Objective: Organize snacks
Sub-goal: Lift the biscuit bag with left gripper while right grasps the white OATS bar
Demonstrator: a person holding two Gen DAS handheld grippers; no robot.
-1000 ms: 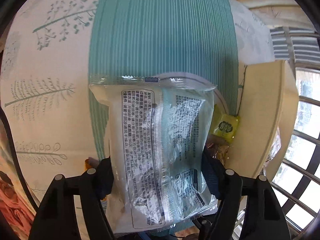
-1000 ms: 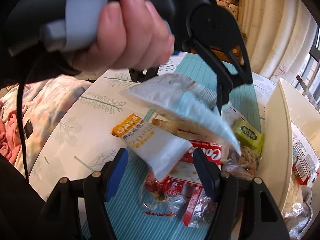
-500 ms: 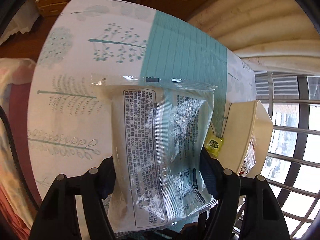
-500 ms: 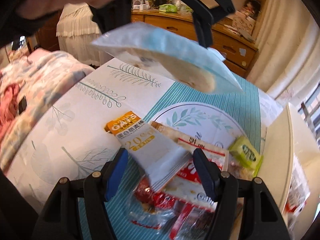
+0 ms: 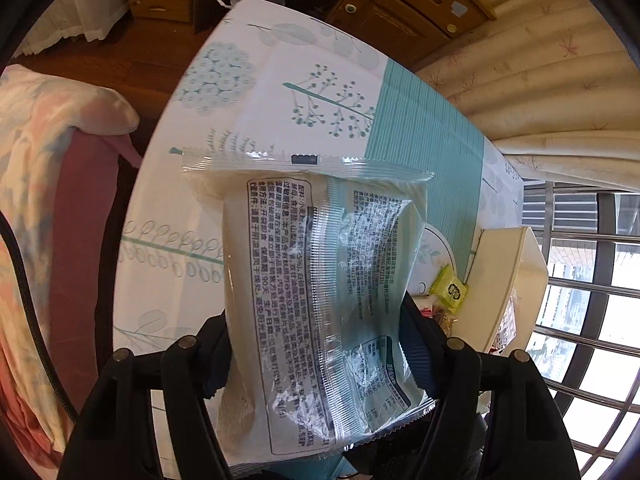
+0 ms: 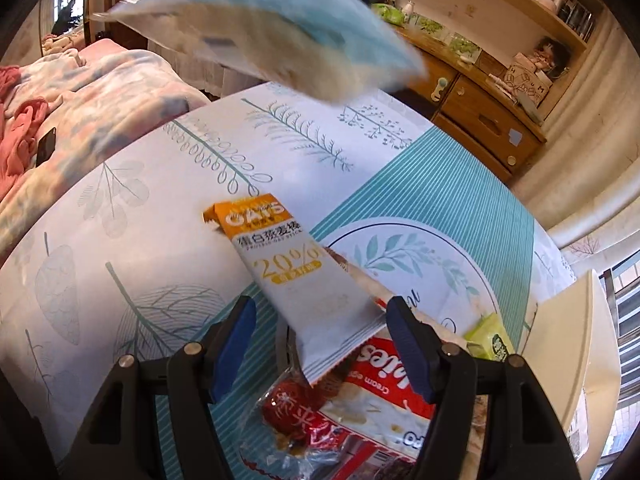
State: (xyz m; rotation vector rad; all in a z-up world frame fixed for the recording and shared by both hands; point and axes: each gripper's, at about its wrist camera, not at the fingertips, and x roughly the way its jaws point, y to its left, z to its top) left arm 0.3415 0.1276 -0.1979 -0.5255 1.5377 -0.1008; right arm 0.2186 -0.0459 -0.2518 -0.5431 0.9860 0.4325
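My left gripper [image 5: 316,356] is shut on a clear and teal snack packet [image 5: 320,288] with printed text, held high above the table. The same packet [image 6: 272,36] shows blurred at the top of the right wrist view. My right gripper [image 6: 320,344] is open and empty, low over a pile of snacks: a white and orange oat bar [image 6: 296,276], a red and white cookie pack [image 6: 384,396], a red-wrapped sweet [image 6: 296,412] and a small green packet [image 6: 492,340]. The green packet also shows in the left wrist view [image 5: 450,290].
A cream storage box [image 6: 568,352] stands at the table's right edge, with snacks inside in the left wrist view [image 5: 508,280]. The tablecloth [image 6: 140,220] is white with leaves and a teal stripe. A bed with a blanket [image 6: 80,92] lies left, wooden drawers [image 6: 476,104] behind.
My left gripper has risen steadily with the packet, so the table looks much smaller below. The right gripper stays open over the pile, its view now tilted up.
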